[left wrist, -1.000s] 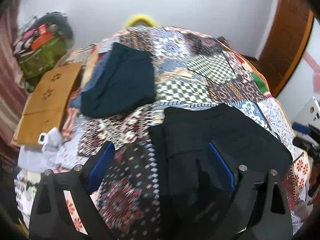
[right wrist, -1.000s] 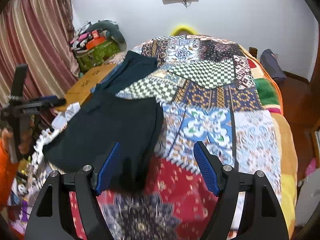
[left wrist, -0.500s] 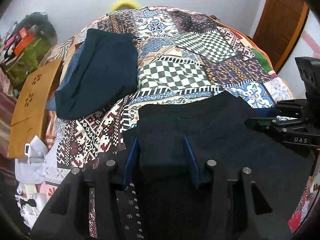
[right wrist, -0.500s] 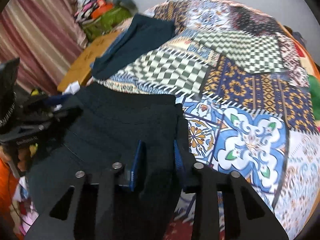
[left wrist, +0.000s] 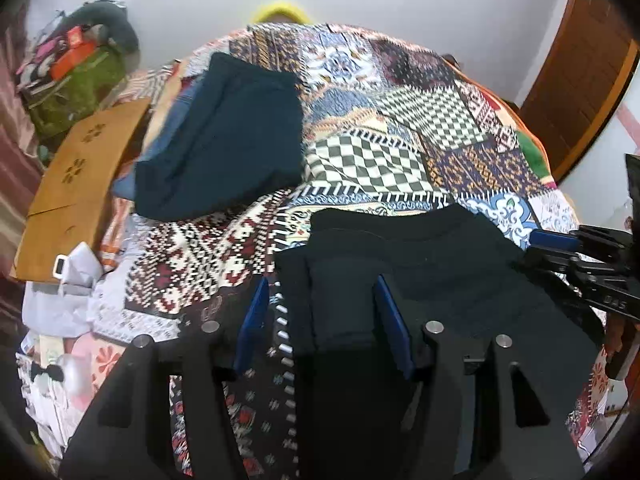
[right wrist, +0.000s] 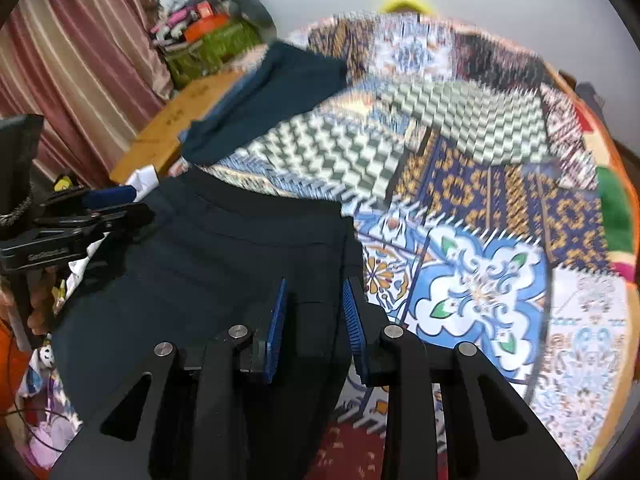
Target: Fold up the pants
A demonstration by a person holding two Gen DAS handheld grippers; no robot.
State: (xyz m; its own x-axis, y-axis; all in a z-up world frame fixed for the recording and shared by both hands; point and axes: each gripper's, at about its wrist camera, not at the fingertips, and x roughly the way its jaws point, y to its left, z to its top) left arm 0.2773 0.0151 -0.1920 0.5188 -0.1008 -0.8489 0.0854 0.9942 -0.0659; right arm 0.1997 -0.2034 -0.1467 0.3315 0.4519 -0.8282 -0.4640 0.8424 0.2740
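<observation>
Black pants [left wrist: 440, 280] lie on the patchwork bedspread [left wrist: 360, 160], waistband toward the far side. My left gripper [left wrist: 324, 312] straddles the pants' left edge, its blue pads apart, with cloth between them. My right gripper [right wrist: 314, 312] is closed down on the pants' [right wrist: 224, 272] right edge, and the cloth fills the gap between its pads. Each gripper shows at the edge of the other's view: the right gripper [left wrist: 592, 272] in the left wrist view, the left gripper [right wrist: 80, 220] in the right wrist view.
A folded dark teal garment [left wrist: 224, 136] lies at the far left of the bed, over a blue one. A wooden board [left wrist: 76, 176] and white clutter [left wrist: 68, 292] sit at the left edge. A door [left wrist: 580, 80] stands at right.
Both grippers came down onto the pants' two side edges and narrowed around the cloth. In the last half second the left gripper's pads spread wider and the view pulled back a little.
</observation>
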